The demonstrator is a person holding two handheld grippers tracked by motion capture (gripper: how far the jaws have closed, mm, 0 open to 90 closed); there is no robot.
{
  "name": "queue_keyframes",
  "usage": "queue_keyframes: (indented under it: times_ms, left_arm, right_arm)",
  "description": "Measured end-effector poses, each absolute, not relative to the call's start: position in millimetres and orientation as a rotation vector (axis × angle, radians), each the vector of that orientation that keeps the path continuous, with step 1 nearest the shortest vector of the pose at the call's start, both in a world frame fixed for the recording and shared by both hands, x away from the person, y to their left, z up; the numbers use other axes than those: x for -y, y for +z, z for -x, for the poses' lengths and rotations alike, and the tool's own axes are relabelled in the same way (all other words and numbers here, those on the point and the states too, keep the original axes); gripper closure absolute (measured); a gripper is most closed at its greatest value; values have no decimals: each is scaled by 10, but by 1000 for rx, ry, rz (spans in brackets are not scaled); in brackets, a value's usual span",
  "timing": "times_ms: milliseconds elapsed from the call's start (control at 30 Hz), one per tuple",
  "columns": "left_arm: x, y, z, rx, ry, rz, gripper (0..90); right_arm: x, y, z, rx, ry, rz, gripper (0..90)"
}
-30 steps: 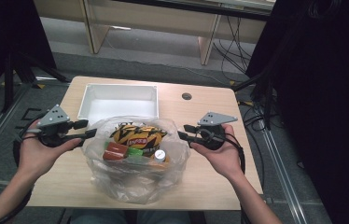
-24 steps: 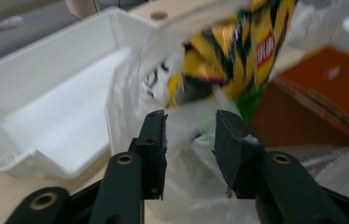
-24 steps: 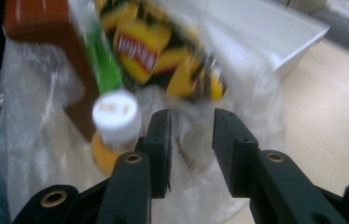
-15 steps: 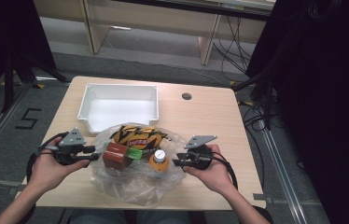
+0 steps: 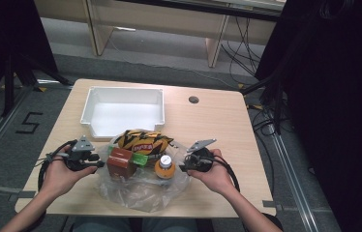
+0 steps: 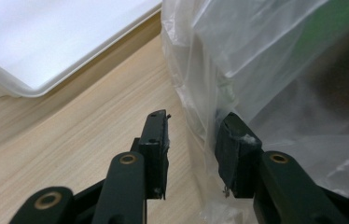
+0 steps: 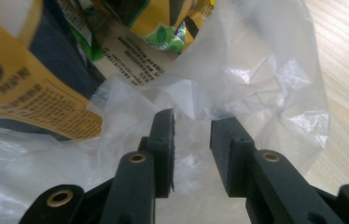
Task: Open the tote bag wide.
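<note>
A clear plastic bag (image 5: 140, 193) lies slumped on the wooden table (image 5: 218, 125). In it are a yellow-and-black chip packet (image 5: 143, 141), a brown box (image 5: 121, 164) and an orange bottle (image 5: 164, 166) with a white cap. My left gripper (image 5: 98, 164) is low at the bag's left edge. Its jaws have just been closing, and in the left gripper view (image 6: 191, 135) bag film (image 6: 256, 70) runs through the gap along one pad, unpinched. My right gripper (image 5: 183, 168) is at the bag's right edge. It too has just been closing, and loose film (image 7: 238, 88) bunches between its pads (image 7: 192, 135).
An empty white tray (image 5: 123, 89) stands just behind the bag at the table's back left. A small round hole (image 5: 193, 99) sits in the tabletop at the back. Bare wood lies to the right of the bag. The table's front edge is near my hands.
Both hands have sunk toward the table and come closer to the front edge. The bag, held up and spread wide a second ago, now rests collapsed with its contents on the table.
</note>
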State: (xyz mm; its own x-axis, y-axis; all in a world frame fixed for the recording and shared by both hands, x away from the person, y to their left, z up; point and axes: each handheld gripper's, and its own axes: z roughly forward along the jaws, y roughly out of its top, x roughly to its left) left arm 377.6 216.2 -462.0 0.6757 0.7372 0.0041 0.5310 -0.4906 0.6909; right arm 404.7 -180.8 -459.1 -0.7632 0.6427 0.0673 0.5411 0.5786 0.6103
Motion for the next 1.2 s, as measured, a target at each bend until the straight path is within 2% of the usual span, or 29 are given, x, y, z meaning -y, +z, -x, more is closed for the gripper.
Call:
queue_keyframes:
  times_ms: [167,400,467,667,967,1200]
  left_arm:
    - [-2222,-4611,-3753,-992,399,-2197,640]
    - [-2345,-4458,-3618,-1018,441,-2093,565]
    - [-2394,-4377,-3552,-1024,473,-2038,489]
    - [-2440,-4283,-3448,-1035,504,-1954,416]
    - [-2524,-4172,-3338,-1042,532,-1881,364]
    - [-2600,-4265,-3257,-1077,538,-1804,362]
  right_arm:
    - [1844,-4595,-4045,-2655,920,-1039,694]
    - [1928,-4402,-3955,-2575,1036,-1030,657]
    - [1987,-4288,-3929,-2556,1108,-983,635]
    - [2019,-4080,-3856,-2479,1185,-976,598]
    - [1954,-3842,-3881,-2381,1341,-914,541]
    - [1855,-3674,-3929,-2345,1387,-825,532]
